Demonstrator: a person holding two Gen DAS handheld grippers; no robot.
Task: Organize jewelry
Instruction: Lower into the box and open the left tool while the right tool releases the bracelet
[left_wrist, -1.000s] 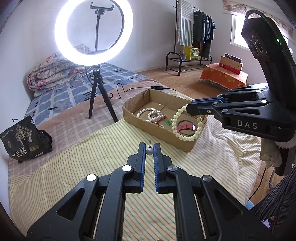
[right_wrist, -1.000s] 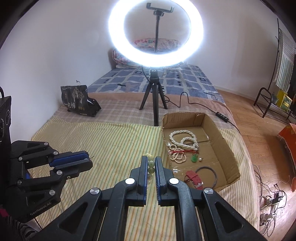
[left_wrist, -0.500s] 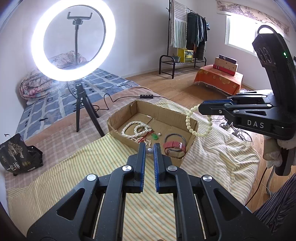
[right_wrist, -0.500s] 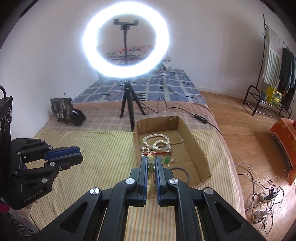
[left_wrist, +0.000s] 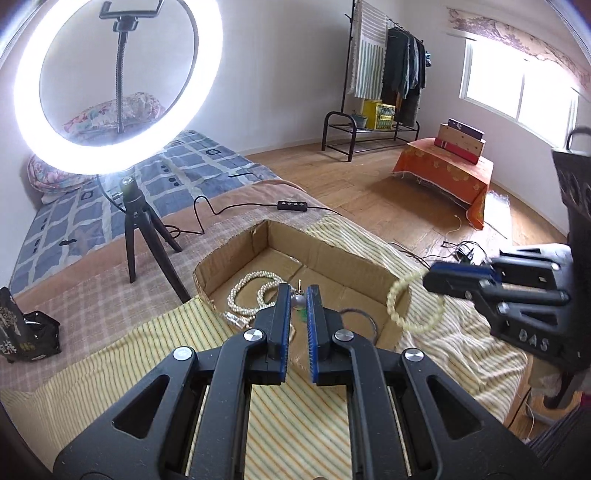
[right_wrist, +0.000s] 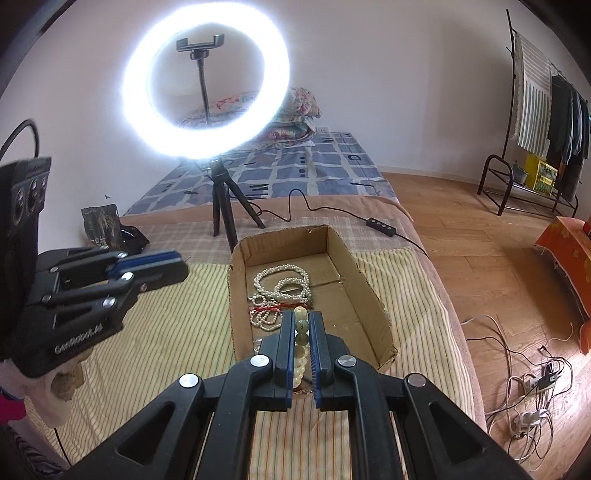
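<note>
Since 0.5 s ago both grippers had moved in over the cardboard box (right_wrist: 369, 291); w/ that shift the box sat right under the tips in each wrist view. Left gripper (left_wrist: 297, 295) was closed down to a narrow gap, pinching a small pearl earring (left_wrist: 298, 300) btwn its blue pads, post sticking up, held in the air above the box's near end. Right gripper (right_wrist: 300, 321) was closed on a pale bead bracelet (right_wrist: 300, 334); in the left view the loop (left_wrist: 413, 301) hung off its tips just above the box's near right corner. Inside the box lay a white pearl necklace (right_wrist: 282, 282) in coils, a red string piece (right_wrist: 264, 306) beside it, and a dark thin hoop (left_wrist: 360, 317) near the front wall. Box rested on a striped yellow sheet (right_wrist: 177, 314) on the bed. Ring light (right_wrist: 205, 79) on its tripod stood behind the box.
</note>
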